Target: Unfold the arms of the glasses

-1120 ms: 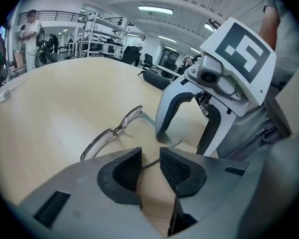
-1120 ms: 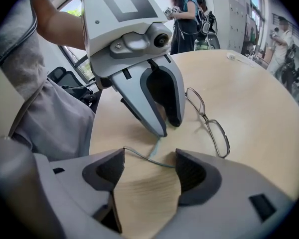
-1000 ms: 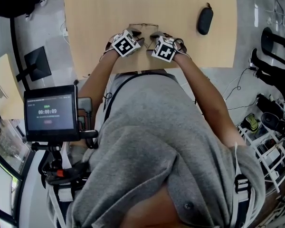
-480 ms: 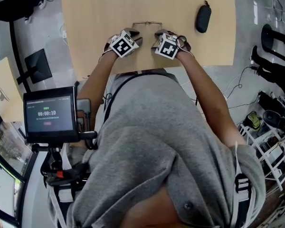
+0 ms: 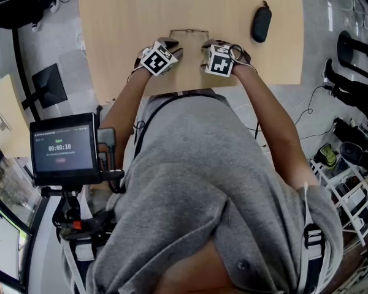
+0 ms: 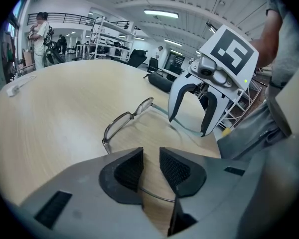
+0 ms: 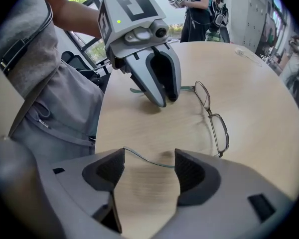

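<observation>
Held left gripper (image 6: pixel 150 159) narrowed, not pinching, across one temple arm (image 6: pixel 157 195); spread right gripper (image 7: pixel 149 164) wide astride the other, probably to swing both outward. Found glasses (image 6: pixel 118 124) on table (image 6: pixel 60 98), just ahead of both.

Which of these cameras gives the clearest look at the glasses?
The left gripper view: the glasses lie near the middle, both lenses and the frame plain to see. The right gripper view also shows them, more edge-on and to one side. The head view gives only a small, thin outline.
</observation>
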Demonstrator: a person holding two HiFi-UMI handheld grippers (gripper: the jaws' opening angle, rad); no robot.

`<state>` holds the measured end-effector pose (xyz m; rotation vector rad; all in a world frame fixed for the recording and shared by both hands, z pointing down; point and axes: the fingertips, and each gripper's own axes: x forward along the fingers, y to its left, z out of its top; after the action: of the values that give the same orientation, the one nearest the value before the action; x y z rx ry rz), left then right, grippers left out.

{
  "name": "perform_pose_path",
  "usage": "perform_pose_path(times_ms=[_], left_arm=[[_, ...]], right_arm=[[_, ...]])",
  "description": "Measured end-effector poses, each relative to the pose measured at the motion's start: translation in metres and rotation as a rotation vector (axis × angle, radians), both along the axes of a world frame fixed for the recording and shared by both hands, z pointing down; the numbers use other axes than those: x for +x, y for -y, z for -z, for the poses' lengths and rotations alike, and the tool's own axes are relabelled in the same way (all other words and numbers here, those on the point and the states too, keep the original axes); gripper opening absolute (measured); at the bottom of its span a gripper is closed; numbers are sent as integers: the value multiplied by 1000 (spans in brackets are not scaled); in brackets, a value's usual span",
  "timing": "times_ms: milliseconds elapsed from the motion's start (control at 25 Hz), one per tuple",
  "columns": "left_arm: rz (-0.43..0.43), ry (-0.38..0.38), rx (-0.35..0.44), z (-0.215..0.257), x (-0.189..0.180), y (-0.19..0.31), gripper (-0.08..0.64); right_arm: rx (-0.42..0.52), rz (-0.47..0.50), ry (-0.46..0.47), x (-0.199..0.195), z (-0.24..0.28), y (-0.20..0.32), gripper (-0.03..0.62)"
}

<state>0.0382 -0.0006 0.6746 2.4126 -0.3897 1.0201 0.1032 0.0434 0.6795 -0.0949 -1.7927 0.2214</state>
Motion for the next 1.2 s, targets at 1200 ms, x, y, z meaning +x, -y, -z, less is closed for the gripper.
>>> perform_pose_path(times_ms=[1200], left_arm=[[88,-17,36,-5,-3,6,89]], right_arm=[[110,109,-38,11,-1,24,305]])
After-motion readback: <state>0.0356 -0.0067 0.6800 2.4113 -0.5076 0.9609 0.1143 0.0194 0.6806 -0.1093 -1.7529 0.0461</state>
